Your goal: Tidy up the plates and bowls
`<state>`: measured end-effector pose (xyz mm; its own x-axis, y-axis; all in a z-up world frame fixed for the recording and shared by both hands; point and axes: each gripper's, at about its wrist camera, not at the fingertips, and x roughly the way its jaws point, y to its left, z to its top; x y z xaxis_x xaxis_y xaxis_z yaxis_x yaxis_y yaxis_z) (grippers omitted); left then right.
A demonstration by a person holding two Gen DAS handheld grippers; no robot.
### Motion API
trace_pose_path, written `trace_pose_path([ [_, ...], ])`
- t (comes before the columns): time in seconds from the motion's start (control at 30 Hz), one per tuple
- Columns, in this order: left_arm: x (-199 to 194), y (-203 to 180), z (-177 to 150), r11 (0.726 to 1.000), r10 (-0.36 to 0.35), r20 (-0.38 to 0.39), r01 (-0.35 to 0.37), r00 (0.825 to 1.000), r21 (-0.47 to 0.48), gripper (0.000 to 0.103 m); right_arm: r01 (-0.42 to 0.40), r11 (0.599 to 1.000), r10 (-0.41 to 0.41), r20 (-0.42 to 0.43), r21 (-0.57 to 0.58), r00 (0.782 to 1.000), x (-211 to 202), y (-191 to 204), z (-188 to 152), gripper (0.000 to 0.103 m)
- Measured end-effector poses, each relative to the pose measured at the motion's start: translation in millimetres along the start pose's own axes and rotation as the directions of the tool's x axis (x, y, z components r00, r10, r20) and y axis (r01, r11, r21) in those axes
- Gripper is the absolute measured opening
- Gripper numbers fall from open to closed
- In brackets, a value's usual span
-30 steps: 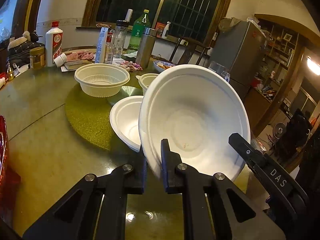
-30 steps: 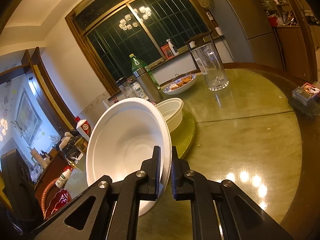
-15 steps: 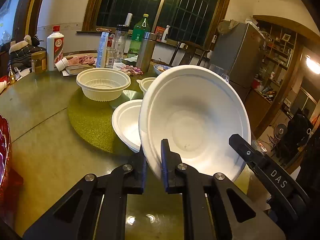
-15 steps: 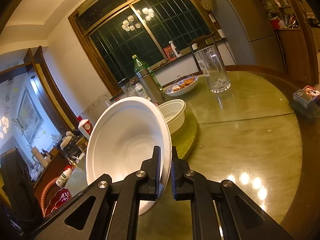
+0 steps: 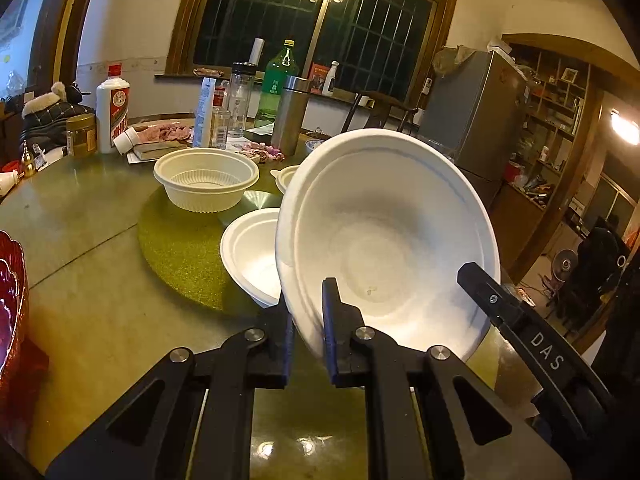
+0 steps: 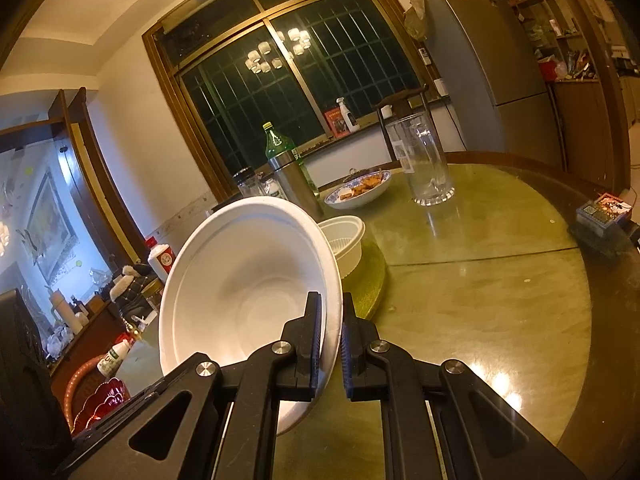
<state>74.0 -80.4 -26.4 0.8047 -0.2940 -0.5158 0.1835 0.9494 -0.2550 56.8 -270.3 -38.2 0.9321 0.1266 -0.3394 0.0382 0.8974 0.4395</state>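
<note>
A: Left to right across the left wrist view: red dish [image 5: 12, 300] at the table edge, ribbed cream bowl [image 5: 206, 178] on the gold turntable [image 5: 176, 248], small white foam bowl [image 5: 250, 258] on the turntable's near edge, then the large white foam bowl [image 5: 390, 240], tilted and off the table.

B: Grip?

A: Left gripper [image 5: 306, 334] clamps the large bowl's near rim, one pad inside, one outside. The right gripper [image 5: 484, 292] pinches the far right rim.

B: Right wrist view agrees?

A: Yes. Right gripper [image 6: 331, 340] closed on the rim of the large white foam bowl [image 6: 248, 288]; the ribbed bowl [image 6: 346, 240] sits just behind it.

B: Step?

A: Likely carrying the large bowl, held by both hands, toward a stack. It looks double-walled at the rim; cannot tell if it is two nested bowls.

B: Next?

A: Probably level it, lower it onto the table or turntable [image 6: 370, 280], then nest the smaller bowl inside.
</note>
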Motion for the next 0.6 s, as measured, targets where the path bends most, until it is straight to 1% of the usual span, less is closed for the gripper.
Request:
trace_pose_path([
  [0.17, 3, 3, 0, 1.0, 0.004, -0.005, -0.004, 1.0, -0.01, 0.011, -0.004, 1.0, 0.004, -0.014, 0.003, 1.0, 4, -1, 0, 0.008],
  [0.3, 2, 5, 0, 1.0, 0.013, 0.003, -0.013, 1.0, -0.012, 0.011, -0.027, 1.0, 0.027, -0.02, 0.013, 0.999, 4, -3, 0, 0.008],
  [0.6, -11, 5, 2, 0.998, 0.056, 0.078, -0.056, 0.995, -0.005, 0.01, -0.088, 0.996, 0.088, -0.028, 0.011, 0.996, 4, 0, 2, 0.008],
])
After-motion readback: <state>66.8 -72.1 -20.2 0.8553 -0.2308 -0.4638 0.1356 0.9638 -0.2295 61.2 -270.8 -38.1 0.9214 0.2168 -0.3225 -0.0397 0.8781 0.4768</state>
